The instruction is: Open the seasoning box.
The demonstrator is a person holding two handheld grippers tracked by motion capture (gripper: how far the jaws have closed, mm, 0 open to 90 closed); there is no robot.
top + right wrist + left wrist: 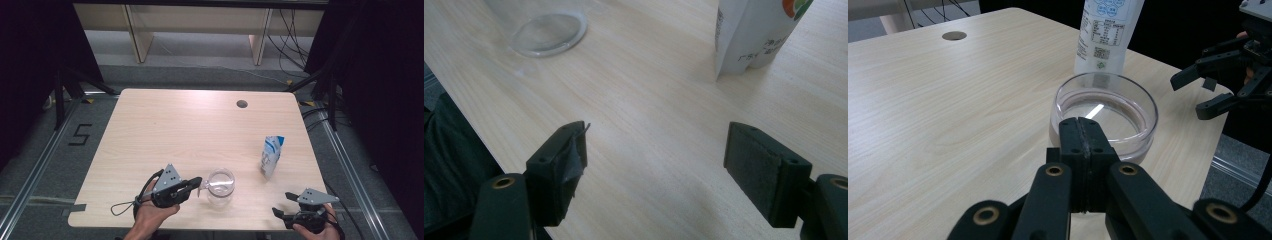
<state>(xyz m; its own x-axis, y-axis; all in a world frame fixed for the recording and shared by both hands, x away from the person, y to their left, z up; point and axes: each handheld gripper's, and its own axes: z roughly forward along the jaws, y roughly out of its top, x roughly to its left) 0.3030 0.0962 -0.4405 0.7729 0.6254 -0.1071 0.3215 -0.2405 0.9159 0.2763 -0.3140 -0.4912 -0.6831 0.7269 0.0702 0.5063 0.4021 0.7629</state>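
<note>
- At the near edge of the table point(165, 125), a little right of centre, stands the clear glass cup point(220, 188), empty as far as the views tell.
- Left gripper point(198, 184): its jaws are clenched tight together at the cup's near-left rim; in the left gripper view the pads meet in front of the wall, and whether the thin rim is pinched between them I cannot tell.
- Right gripper point(280, 204): jaws spread wide with nothing between them, near the right corner, well apart from the cup.
- Handling, as I judge it: the glass looks light, rigid, smooth and slippery, and breakable if tipped off the near edge. A firm pinch over the rim wall is the obvious hold; gripping lower around the body would be steadier.
- 1 white pouch point(271, 156) with blue print stands upright to the far right of the cup, apart from it; it looks soft and easy to topple.
- Surface: pale wood laminate, flat and bare, with 1 round cable hole point(242, 104) toward the far right.
- Room: dark curtains on both sides, grey floor, wooden furniture legs and loose cables beyond the far edge.
</note>
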